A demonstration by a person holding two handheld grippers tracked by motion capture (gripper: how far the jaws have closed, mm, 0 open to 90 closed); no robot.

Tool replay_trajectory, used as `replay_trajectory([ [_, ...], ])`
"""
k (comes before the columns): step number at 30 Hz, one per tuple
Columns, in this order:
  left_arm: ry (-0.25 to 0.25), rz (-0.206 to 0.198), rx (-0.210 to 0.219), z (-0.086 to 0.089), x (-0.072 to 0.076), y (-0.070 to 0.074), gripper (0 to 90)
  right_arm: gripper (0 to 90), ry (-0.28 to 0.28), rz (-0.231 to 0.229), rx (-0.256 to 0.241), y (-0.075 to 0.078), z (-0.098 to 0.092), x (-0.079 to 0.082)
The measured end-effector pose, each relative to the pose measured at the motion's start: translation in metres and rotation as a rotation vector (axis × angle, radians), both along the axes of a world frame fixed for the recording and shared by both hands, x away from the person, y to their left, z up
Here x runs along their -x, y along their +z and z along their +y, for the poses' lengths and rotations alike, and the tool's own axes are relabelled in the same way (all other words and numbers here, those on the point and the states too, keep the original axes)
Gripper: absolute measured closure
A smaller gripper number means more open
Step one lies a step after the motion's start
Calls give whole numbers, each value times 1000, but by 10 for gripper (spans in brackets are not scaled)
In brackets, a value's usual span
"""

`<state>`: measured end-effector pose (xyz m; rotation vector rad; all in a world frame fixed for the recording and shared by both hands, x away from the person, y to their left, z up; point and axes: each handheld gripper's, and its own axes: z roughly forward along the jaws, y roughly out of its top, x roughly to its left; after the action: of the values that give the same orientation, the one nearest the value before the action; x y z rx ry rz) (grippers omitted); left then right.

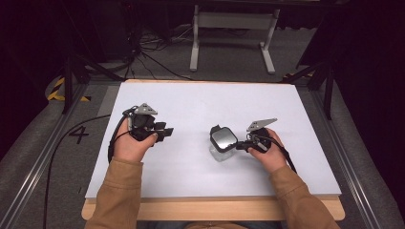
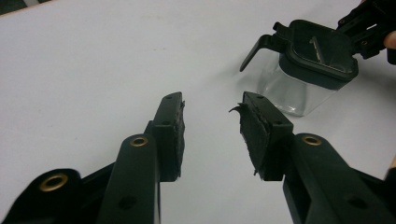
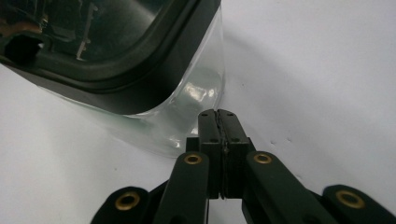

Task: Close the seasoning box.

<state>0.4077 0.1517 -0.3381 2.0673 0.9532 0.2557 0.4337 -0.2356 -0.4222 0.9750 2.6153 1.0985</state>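
A small clear container (image 1: 220, 151) with a black lid (image 1: 223, 138) stands a little right of the middle of the white table top (image 1: 200, 100). In the left gripper view the container (image 2: 299, 91) is at the upper right, and a latch (image 2: 256, 50) sticks out from its lid. My left gripper (image 2: 212, 100) is open with nothing between its pads, and it hovers well left of the container (image 1: 168, 132). My right gripper (image 3: 218, 114) is shut with nothing between its jaws. Its tips are right at the container's clear wall (image 3: 187, 98), below the lid (image 3: 107, 51).
The white top lies on a wooden board whose front edge (image 1: 215, 208) is nearest the person. Beyond the far edge, on the grey floor, are a white stand (image 1: 234, 21), loose cables (image 1: 153, 43) and black legs (image 1: 71, 76). Metal rails (image 1: 43, 152) run along both sides.
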Motion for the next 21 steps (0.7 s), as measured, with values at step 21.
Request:
replay_trajectory([
  [21, -50, 2, 2, -18, -11, 1, 594, 899, 73, 24, 39, 5, 13, 29],
])
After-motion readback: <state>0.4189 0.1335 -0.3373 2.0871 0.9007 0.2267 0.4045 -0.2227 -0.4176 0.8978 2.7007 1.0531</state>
